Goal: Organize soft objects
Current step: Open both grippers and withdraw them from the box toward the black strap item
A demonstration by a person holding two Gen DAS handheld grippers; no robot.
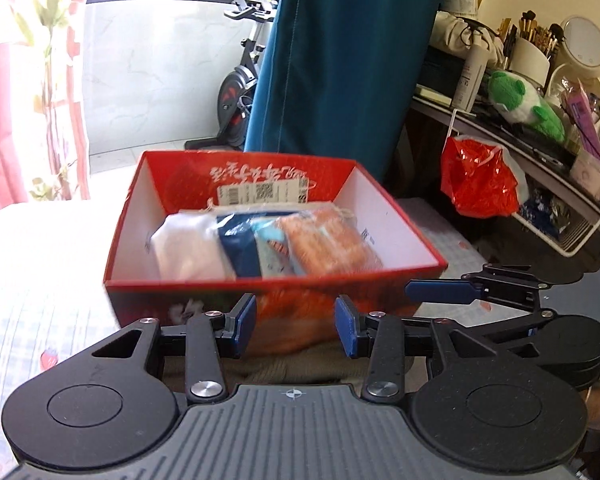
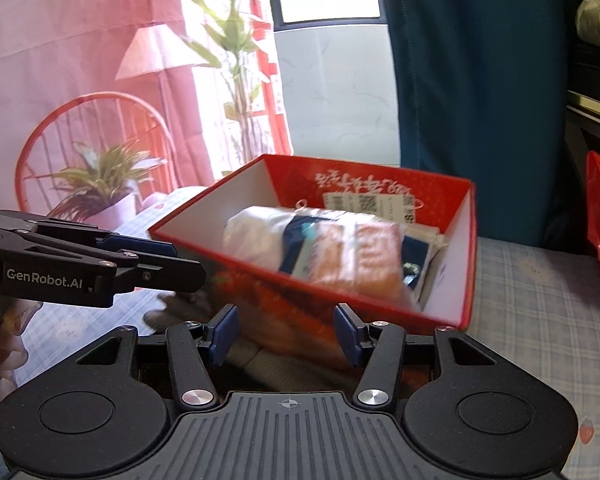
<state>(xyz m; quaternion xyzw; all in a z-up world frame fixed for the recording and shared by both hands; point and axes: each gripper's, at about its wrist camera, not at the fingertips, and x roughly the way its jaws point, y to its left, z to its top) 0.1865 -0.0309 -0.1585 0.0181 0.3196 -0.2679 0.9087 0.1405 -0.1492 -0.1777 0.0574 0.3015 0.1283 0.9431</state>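
A red cardboard box (image 1: 380,216) (image 2: 228,196) stands open on the bed. Inside lie folded soft bundles: white (image 1: 188,248) (image 2: 256,232), navy (image 1: 236,244) and orange (image 1: 324,244) (image 2: 364,256). My left gripper (image 1: 296,324) (image 2: 172,264) is just short of the box's near wall. A ribbed olive-grey knit cloth (image 1: 300,366) fills the gap between its blue pads. My right gripper (image 2: 286,334) (image 1: 440,292) is beside it at the same wall, shut on the same knit cloth (image 2: 268,360). The two grippers angle toward each other. The box and its contents are blurred.
The bed has a checked sheet with strawberries (image 1: 40,312). At right are a red plastic bag (image 1: 476,180), a white wire basket (image 1: 572,232) and a cluttered desk with a green plush toy (image 1: 520,100). Behind the box hang a teal curtain (image 1: 340,60) and a pink printed curtain (image 2: 100,80).
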